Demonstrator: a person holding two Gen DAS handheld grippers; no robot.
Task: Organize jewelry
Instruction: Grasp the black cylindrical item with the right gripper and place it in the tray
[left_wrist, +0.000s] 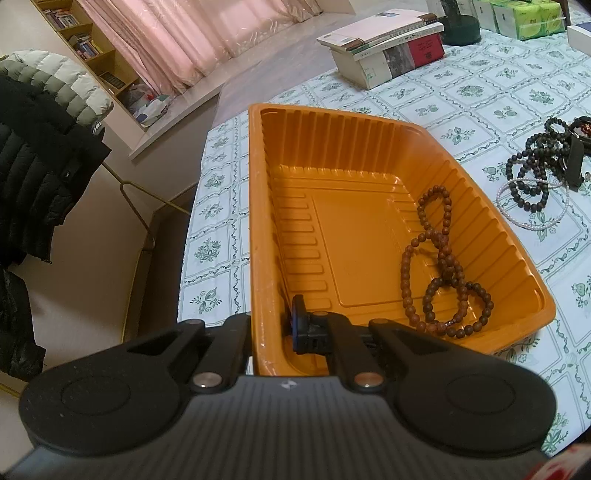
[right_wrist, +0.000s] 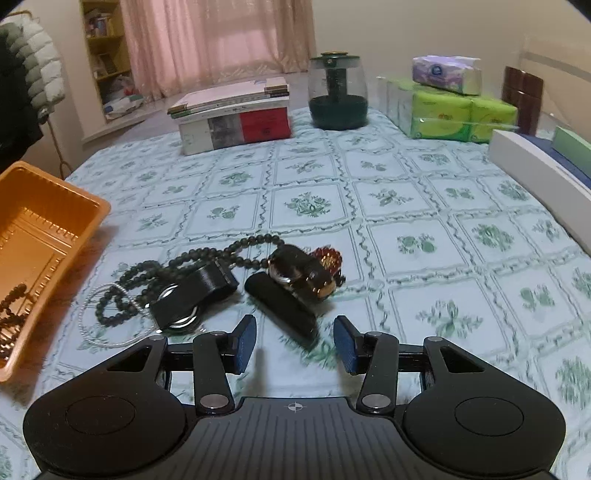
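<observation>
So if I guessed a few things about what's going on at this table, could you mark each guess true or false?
1. A brown wooden bead string lies inside the orange ribbed plastic tray. True.
2. The left gripper is clamped on the tray's wall. True.
3. The right gripper holds a watch. False: its jaws stand open with nothing between them, above the flowered tablecloth.
4. The black bead necklace is already in the tray. False: it lies on the cloth, beside the tray.
5. A thin white pearl strand lies on the cloth among the dark beads. True.
6. The stack of books sits in the tray. False: it rests on the cloth far behind.
</observation>
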